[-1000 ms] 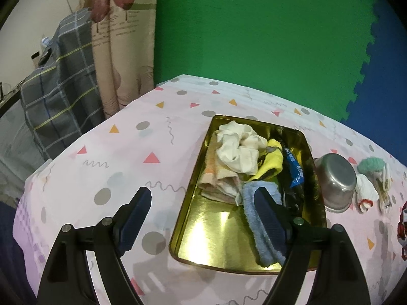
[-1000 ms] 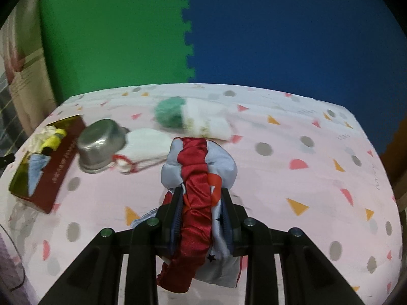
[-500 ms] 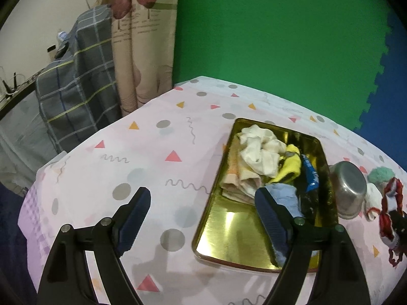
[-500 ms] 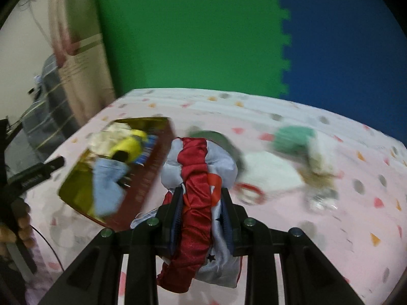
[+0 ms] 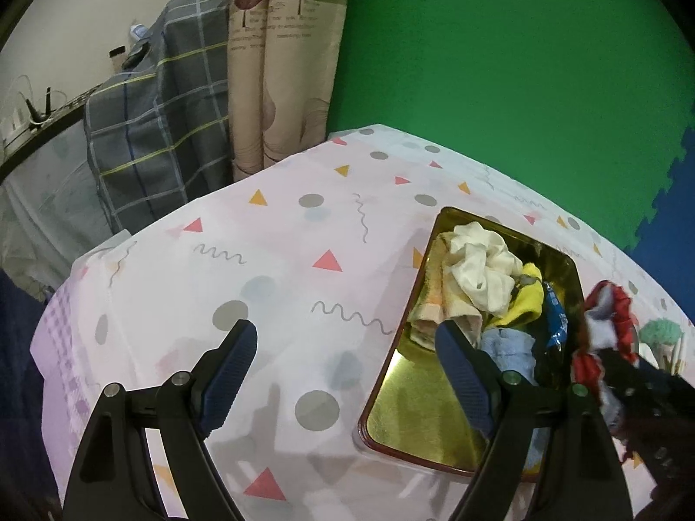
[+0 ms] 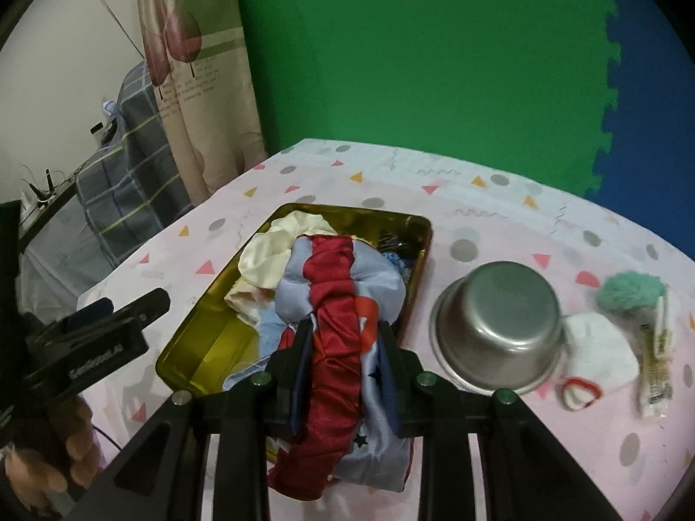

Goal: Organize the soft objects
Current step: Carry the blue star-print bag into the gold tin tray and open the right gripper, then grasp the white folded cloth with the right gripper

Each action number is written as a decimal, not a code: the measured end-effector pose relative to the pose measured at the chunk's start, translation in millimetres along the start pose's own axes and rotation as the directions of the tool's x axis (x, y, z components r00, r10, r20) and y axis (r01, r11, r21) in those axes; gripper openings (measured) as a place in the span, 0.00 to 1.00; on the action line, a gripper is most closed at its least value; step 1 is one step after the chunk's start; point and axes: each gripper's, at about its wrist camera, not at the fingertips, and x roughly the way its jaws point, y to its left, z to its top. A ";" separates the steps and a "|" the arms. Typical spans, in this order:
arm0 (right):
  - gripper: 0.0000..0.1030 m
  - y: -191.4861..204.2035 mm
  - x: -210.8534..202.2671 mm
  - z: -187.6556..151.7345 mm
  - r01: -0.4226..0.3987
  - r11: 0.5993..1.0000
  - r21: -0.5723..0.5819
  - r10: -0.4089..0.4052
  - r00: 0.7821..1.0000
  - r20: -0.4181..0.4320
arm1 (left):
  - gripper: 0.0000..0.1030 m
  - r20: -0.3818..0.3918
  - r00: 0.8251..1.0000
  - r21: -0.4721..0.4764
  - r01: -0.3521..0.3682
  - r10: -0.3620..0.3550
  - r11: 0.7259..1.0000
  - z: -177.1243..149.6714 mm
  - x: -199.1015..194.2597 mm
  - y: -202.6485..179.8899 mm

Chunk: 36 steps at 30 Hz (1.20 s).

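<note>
- Table (image 6: 499, 217): pink cloth with dots, triangles and squiggles. Green and blue foam mats stand behind its far edge.
- Gold tray (image 6: 208, 330), rectangular with a dark red rim, lies toward the left side of the table, long axis running near-to-far. Its near end is bare (image 5: 412, 408).
- Tray contents, far end: cream scrunchie (image 5: 478, 269) on top of a peach cloth (image 5: 434, 304); beside them a yellow item (image 5: 527, 304), a blue wrapper (image 5: 556, 317) along the right wall, and a light blue cloth (image 5: 508, 347) mid-tray.
- Steel bowl (image 6: 499, 325) stands on the table just beside the tray's right rim.
- Right of the bowl: white sock with red trim (image 6: 599, 351), teal fluffy piece (image 6: 630, 291), and a pale packet (image 6: 656, 360) along the right side of the table.
- Right gripper (image 6: 345, 369): jaws narrow, clamped on a red and grey-blue scrunchie (image 6: 343, 299), held above the tray's middle; fabric hangs below the fingers.
- Left gripper (image 5: 347, 373): jaws spread wide, holding nothing, over the table at the tray's near left corner; right finger (image 5: 460, 373) overlaps the tray.
</note>
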 end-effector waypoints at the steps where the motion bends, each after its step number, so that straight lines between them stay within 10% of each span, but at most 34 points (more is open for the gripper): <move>1: 0.27 1.4 3.5 0.9 0.000 1.000 -0.001 0.000 1.000 -0.004 | 0.79 0.001 1.000 0.000 0.002 -0.002 1.000 0.1 -0.4 0.3; 19: 0.48 12.8 50.9 11.7 0.015 0.999 -0.037 -0.018 0.997 -0.072 | 0.80 0.012 0.999 -0.018 0.034 -0.034 0.999 1.7 -4.4 -1.1; 36: 0.50 -41.1 -17.5 -6.5 0.104 0.995 -0.003 -0.104 0.994 0.013 | 0.80 0.017 0.999 0.046 0.035 -0.036 0.998 -2.4 -5.0 -13.0</move>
